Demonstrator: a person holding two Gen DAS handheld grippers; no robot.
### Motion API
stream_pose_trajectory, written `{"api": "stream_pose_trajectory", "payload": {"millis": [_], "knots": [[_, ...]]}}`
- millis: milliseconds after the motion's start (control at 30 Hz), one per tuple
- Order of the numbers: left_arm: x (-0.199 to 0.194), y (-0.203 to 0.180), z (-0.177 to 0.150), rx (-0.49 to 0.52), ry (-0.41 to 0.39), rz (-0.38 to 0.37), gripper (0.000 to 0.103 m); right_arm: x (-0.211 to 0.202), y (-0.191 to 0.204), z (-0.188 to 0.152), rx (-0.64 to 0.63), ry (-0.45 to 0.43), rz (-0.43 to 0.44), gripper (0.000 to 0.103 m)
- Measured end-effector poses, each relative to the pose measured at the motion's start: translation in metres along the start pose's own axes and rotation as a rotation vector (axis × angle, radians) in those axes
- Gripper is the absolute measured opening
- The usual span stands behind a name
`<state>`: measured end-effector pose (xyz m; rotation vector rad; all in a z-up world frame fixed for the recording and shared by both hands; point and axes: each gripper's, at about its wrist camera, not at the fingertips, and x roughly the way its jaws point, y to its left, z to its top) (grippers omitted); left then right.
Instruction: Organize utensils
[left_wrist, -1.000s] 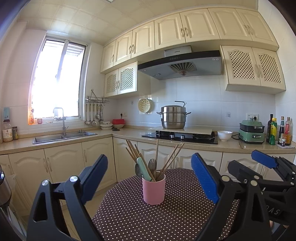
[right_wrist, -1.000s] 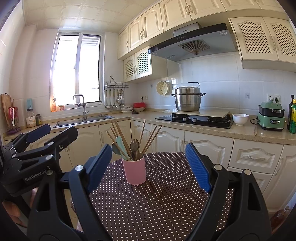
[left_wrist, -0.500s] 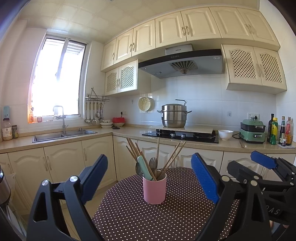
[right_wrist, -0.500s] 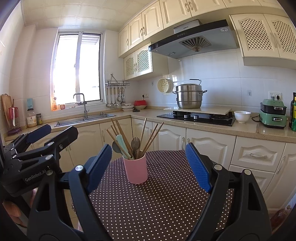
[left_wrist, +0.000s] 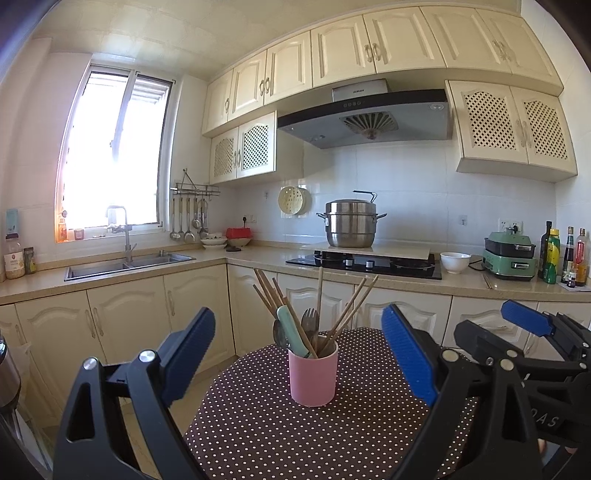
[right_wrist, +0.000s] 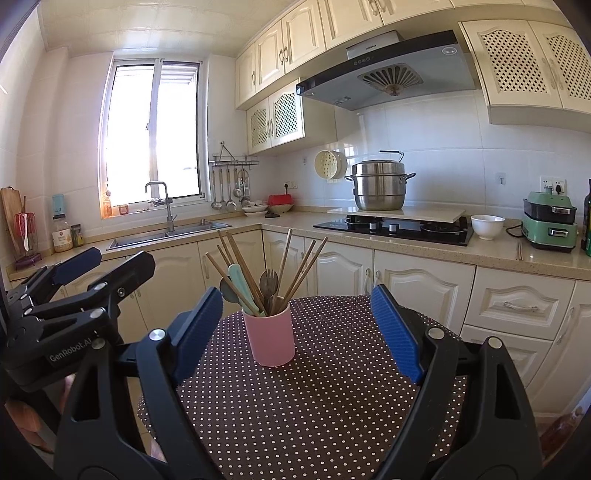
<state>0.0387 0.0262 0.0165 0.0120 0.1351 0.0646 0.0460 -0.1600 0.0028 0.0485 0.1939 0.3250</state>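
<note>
A pink cup (left_wrist: 313, 374) (right_wrist: 270, 339) stands upright on a round table with a brown polka-dot cloth (left_wrist: 295, 435) (right_wrist: 317, 406). In the cup stand several wooden chopsticks (left_wrist: 354, 306) (right_wrist: 236, 262), a metal fork (left_wrist: 309, 320) (right_wrist: 268, 282), a spoon and a mint-green handle (left_wrist: 291, 332) (right_wrist: 240, 282). My left gripper (left_wrist: 298, 354) hovers short of the cup, jaws wide apart and empty. My right gripper (right_wrist: 297, 325) is held the same way, open with nothing between its blue pads. Each gripper shows at the edge of the other's view.
Behind the table runs an L-shaped counter with cream cabinets (left_wrist: 125, 317). It holds a sink (left_wrist: 129, 264), a hob with a steel pot (left_wrist: 351, 229), a white bowl (left_wrist: 455, 262), a green appliance (left_wrist: 509, 258) and bottles (left_wrist: 565, 254). Ladles hang on a wall rack (right_wrist: 229, 188).
</note>
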Motion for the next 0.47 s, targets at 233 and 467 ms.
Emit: {"api": "stream_pose_trajectory", "payload": {"millis": [233, 467], "knots": [[0.023, 0.003, -0.008, -0.005, 0.039, 0.001, 0.090, 0.021, -0.005, -0.005, 0.009, 0.037, 0.001, 0.082], [0.063, 0.011, -0.028, -0.048, 0.160, 0.013, 0.090, 0.055, -0.013, -0.020, 0.013, 0.115, 0.003, 0.084]]}}
